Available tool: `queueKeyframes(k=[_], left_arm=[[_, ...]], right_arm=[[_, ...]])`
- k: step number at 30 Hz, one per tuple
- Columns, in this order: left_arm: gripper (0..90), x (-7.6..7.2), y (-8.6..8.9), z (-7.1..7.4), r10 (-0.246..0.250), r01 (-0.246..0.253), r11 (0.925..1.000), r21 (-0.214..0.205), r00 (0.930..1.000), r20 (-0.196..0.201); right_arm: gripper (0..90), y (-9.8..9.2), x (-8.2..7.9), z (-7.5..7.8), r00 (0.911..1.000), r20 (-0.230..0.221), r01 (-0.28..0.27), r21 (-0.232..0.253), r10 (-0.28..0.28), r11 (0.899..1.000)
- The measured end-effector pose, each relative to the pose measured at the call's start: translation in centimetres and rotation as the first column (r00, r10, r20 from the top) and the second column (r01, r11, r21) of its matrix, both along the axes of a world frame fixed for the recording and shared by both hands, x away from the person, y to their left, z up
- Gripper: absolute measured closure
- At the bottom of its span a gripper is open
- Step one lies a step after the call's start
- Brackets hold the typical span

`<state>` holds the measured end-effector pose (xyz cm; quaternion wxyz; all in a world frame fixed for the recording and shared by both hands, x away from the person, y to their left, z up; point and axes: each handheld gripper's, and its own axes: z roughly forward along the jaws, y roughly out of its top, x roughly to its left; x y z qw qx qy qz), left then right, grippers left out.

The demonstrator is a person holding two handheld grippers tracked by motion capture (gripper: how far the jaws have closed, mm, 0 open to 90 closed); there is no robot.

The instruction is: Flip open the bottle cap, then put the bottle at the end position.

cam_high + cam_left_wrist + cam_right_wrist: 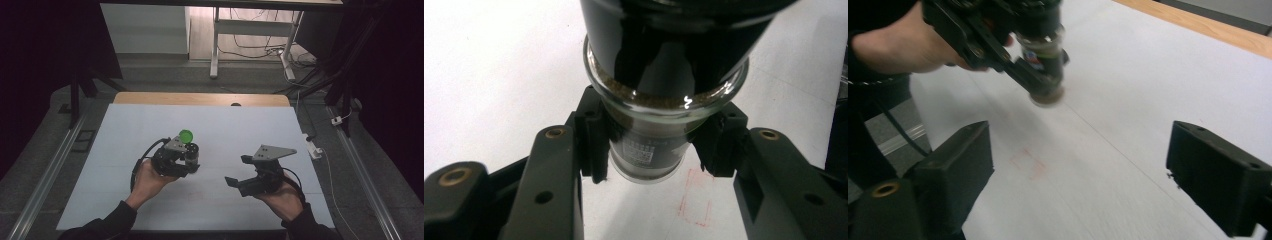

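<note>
Glass jar, dark inside with a brownish granular band at its shoulder, sits pinched between the pads of my left gripper, which squeeze its narrower labelled part from both sides. In the high view the jar is at centre left of the frame, on or just above the white table; I cannot tell which. A green cap shows just above the gripper; whether it is on the jar I cannot tell. I judge the firm side grip is there to steady the jar so my other tool can work on it.

My right gripper is at lower right, well apart from the jar, jaws spread wide with nothing between them. From its own view the jar lies ahead at upper left, only bare table between. A faint red mark is on the sheet; nothing blocks the way.
</note>
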<state>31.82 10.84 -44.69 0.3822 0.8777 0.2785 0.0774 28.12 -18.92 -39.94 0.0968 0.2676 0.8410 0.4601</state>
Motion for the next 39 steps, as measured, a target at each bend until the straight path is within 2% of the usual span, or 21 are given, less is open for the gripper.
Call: queueKeyframes(k=[10, 21, 24, 29, 39], left_arm=[[53.6, 0.1, 0.1, 0.1, 0.002, -0.002, 1.0, -0.008, 1.0, 0.002], [53.6, 0.3, 0.2, 0.3, 0.007, -0.007, 0.9998, -0.017, 1.0, 0.004], [53.6, 0.3, 0.2, 0.4, 0.007, -0.007, 0.9998, -0.019, 1.0, 0.005], [53.6, 0.4, 0.3, 0.4, 0.008, -0.008, 0.9998, -0.018, 1.0, 0.005], [53.6, 0.8, 0.3, 0.6, 0.011, -0.011, 0.9995, -0.029, 0.9999, 0.008]], right_arm=[[0.0, -3.2, -0.8, -2.4, 0.9963, -0.011, 0.085, -0.026, -0.085, 0.996], [0.0, -6.2, -2.0, -4.7, 0.9883, -0.013, 0.152, -0.033, -0.152, 0.988], [0.0, -6.8, -2.2, -5.2, 0.9854, -0.006, 0.17, -0.062, -0.17, 0.984], [0.0, -7.7, -2.4, -6.1, 0.9785, -0.024, 0.202, -0.088, -0.205, 0.975], [0.0, -8.2, -2.3, -6.2, 0.9718, -0.04, 0.229, -0.074, -0.232, 0.971]])
